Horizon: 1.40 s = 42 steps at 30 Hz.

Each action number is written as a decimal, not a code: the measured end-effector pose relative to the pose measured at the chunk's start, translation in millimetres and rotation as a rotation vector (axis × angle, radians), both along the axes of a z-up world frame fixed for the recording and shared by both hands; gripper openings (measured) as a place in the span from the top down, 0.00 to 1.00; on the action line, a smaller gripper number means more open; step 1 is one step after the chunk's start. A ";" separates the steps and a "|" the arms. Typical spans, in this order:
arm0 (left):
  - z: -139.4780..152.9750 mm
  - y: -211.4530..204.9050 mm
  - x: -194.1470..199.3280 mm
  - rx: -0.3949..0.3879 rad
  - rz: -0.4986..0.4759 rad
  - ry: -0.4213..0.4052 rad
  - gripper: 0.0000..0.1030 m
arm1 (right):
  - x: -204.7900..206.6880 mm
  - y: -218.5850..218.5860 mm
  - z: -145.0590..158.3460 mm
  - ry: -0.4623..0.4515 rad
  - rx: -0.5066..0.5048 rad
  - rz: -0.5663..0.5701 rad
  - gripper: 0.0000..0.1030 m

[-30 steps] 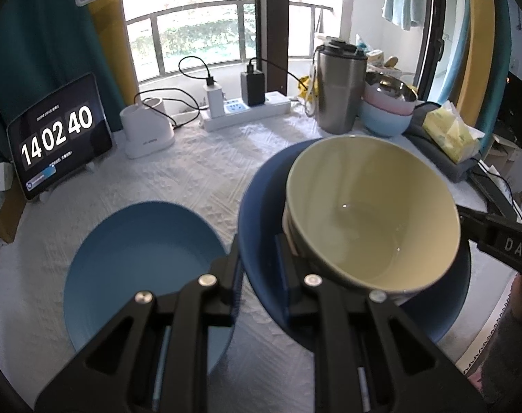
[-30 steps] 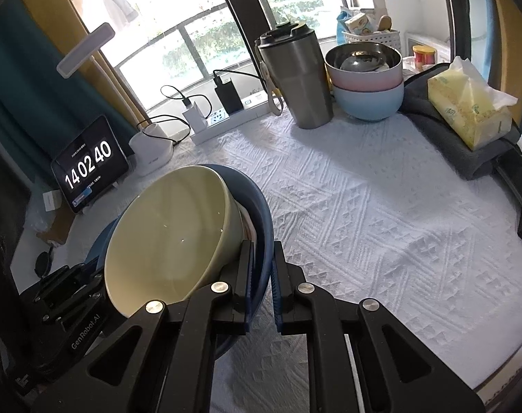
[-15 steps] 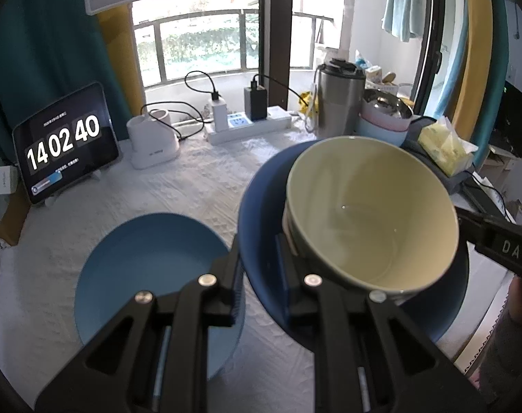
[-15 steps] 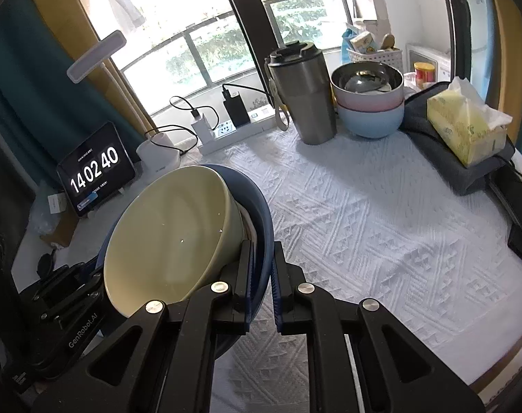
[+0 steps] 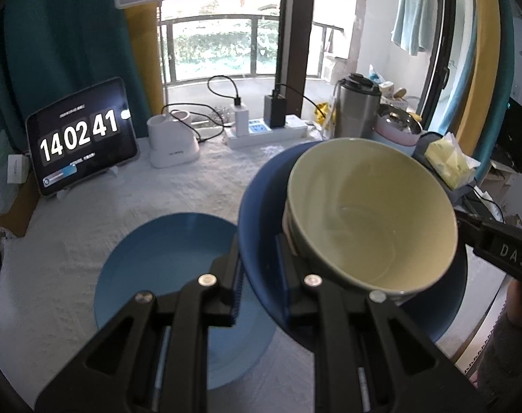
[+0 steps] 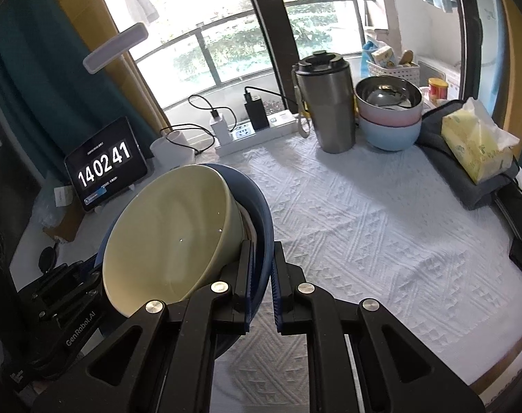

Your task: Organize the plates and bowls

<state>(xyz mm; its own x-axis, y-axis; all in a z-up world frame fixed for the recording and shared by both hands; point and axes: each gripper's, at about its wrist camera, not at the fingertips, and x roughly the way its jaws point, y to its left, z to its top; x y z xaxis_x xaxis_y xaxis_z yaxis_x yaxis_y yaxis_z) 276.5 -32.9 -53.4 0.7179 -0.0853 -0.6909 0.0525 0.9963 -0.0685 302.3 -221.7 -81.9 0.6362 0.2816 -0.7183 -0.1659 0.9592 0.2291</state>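
you've got the dark blue plate (image 5: 261, 213) up off the tabletop (image 6: 381, 241), carried between both tools: your left gripper (image 5: 259, 268) is clamped on its near rim, your right gripper (image 6: 262, 275) clamped on the opposite rim, and the cream bowl (image 5: 371, 216) rides on the plate, leaning toward the left gripper's side. this looks like the carry step of a stacking move, and the light blue plate (image 5: 168, 261) lying flat on the tabletop below and beside the left gripper looks like the likely landing spot. next you need to bring the load level over that plate and lower both sides together, because the bowl is only resting there and could slide if one side dips. back by the steel tumbler (image 6: 326, 103), a steel bowl (image 6: 388, 96) sits nested in a pink bowl (image 6: 391, 118), which sits in a pale blue bowl (image 6: 388, 136); the steel one looks to hold something, too small to name. the cream bowl is empty.
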 end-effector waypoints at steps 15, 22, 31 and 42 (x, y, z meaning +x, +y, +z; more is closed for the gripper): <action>-1.3 46.4 -9.8 -0.020 0.068 -0.006 0.84 | 2.4 50.3 2.6 -0.001 -0.022 0.062 0.88; -5.6 67.8 -15.2 -0.027 0.101 0.002 0.84 | 3.4 72.6 -0.6 0.008 -0.025 0.089 0.88; -14.8 97.3 -19.6 -0.041 0.144 0.016 0.84 | 6.9 104.3 -9.9 0.029 -0.033 0.128 0.88; -28.8 132.6 -22.8 -0.054 0.192 0.040 0.84 | 12.5 140.1 -27.9 0.067 -0.046 0.171 0.88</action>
